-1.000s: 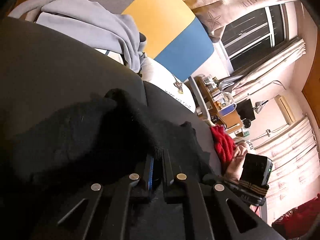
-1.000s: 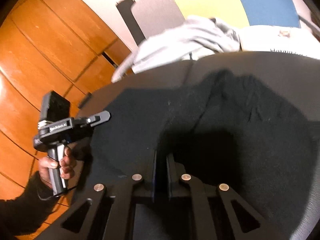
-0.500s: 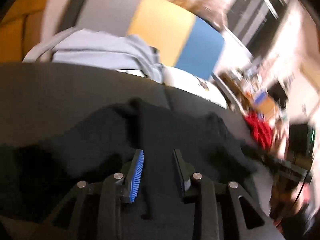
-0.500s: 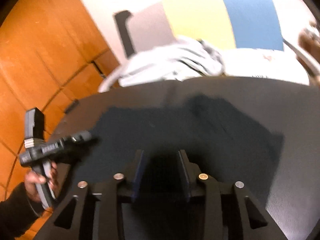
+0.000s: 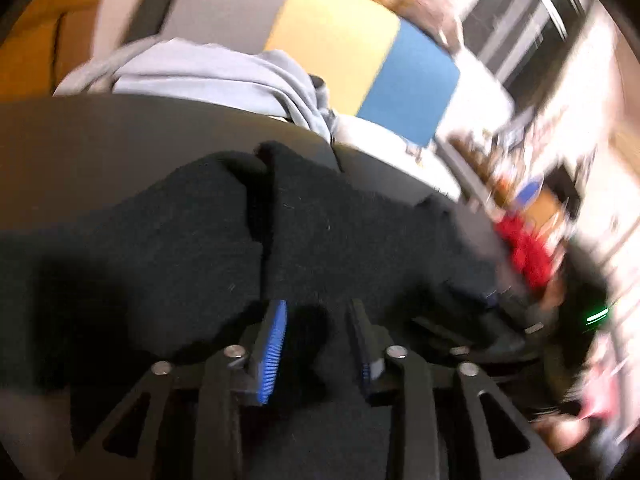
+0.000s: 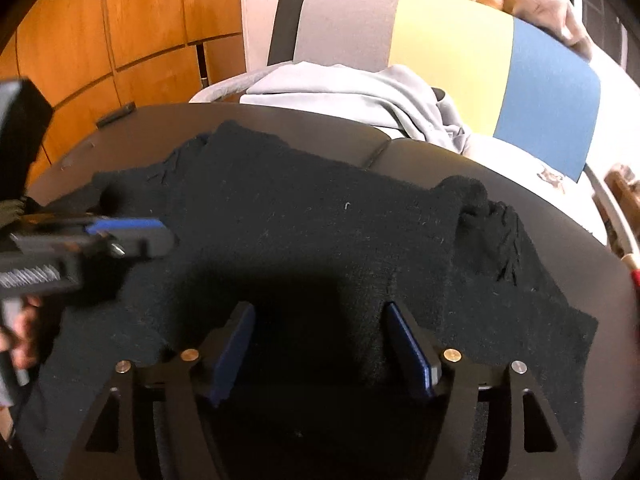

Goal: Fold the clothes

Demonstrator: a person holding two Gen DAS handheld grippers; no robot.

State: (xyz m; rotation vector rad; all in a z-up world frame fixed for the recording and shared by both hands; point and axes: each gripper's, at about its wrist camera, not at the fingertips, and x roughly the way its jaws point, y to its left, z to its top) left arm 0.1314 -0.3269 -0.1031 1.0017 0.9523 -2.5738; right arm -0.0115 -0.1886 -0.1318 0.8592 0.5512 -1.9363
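Black garment (image 6: 320, 216) flat on table (image 6: 160, 120), both grippers now released, opening

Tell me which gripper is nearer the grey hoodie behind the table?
Left, though not by much. The left gripper hovers over the black garment's left part, further in toward the grey hoodie. The right gripper, jaws opening, sits at the garment's near edge.

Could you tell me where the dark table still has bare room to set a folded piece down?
Bare strip along the dark table's far edge, between the black garment and the grey hoodie; another at the right rim. The middle and near side are covered by the garment.
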